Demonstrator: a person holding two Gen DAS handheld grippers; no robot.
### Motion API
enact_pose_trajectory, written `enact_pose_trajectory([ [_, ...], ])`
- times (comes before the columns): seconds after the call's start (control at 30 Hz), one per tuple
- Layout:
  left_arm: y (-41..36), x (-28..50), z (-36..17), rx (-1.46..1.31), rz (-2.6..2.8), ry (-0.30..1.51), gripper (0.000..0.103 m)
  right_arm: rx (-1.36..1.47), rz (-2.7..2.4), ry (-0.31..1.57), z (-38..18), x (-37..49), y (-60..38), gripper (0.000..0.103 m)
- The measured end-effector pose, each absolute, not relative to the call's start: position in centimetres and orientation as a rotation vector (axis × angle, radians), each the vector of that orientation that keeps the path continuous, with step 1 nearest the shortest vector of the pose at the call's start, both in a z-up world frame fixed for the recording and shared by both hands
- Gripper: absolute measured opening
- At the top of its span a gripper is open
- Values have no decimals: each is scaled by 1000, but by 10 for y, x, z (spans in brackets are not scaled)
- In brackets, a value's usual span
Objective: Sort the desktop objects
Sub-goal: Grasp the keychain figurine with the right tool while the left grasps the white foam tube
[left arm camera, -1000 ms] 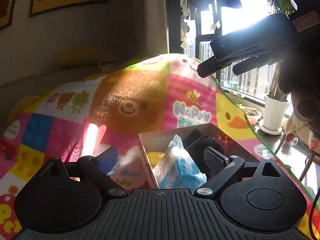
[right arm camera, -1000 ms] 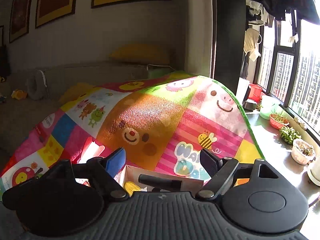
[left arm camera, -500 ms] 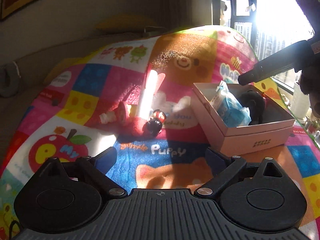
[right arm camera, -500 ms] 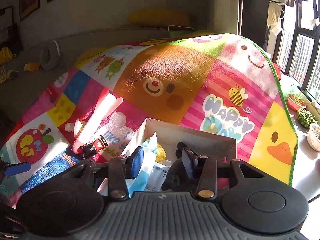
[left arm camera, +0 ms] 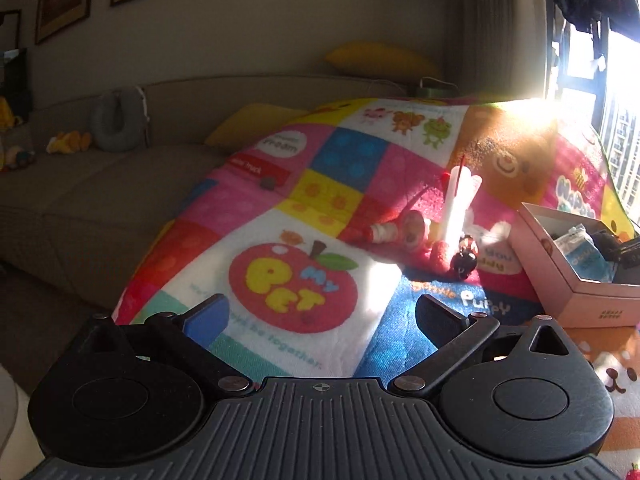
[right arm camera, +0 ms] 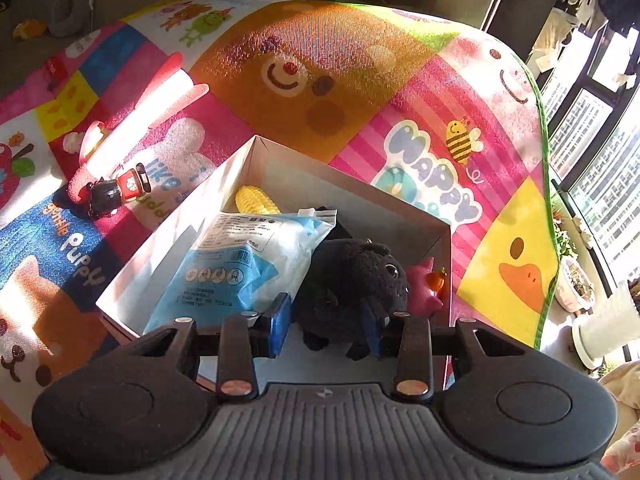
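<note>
2 grippers: right gripper (right arm camera: 328, 330) clamps black plush (right arm camera: 352, 280) (snout pointing right) inside box (right arm camera: 280, 168); left gripper (left arm camera: 320, 316) gapes empty

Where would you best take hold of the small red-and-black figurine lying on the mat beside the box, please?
Probably across its red middle, coming from above. The figurine lies on its side on the mat, apart from the box, so its narrow body offers two opposite flanks. Its black end looks rounder and more likely to slip. A pink-and-white toy lies close behind, so set the fingers crosswise to the body.
</note>
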State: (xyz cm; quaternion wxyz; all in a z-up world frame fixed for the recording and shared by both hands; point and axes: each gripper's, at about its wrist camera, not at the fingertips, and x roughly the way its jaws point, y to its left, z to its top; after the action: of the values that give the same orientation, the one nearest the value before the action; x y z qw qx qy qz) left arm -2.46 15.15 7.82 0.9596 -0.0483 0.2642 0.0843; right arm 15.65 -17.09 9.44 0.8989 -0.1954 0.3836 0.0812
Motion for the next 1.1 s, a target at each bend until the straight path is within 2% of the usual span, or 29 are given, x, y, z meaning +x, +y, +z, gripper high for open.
enact_pose_trajectory([
  [0.13, 149, -24, 69, -112, 150, 559, 102, -338, 194, 719, 132, 148, -166, 39],
  [0.3, 134, -26, 53, -109, 88, 598, 102, -221, 375, 688, 167, 158, -108, 55],
  [0.37, 129, -28, 47, -100, 70, 616, 102, -192, 440, 709, 162, 168, -74, 62],
  [0.6, 130, -37, 38, -103, 50, 641, 102, -134, 325, 779, 103, 225, 16, 70],
  [0.63, 133, -38, 38, -108, 53, 642, 103, -120, 295, 786, 96, 234, 19, 69],
  [0.73, 138, -37, 36, -116, 61, 650, 103, -36, 278, 850, 76, 256, 14, 35],
  [0.9, 141, -31, 34, -129, 60, 655, 103, -13, 395, 894, 86, 231, -3, 33],
  [1.1, 130, -28, 33, -120, 11, 668, 103, -62, 682, 1157, 92, 166, -20, 33],
])
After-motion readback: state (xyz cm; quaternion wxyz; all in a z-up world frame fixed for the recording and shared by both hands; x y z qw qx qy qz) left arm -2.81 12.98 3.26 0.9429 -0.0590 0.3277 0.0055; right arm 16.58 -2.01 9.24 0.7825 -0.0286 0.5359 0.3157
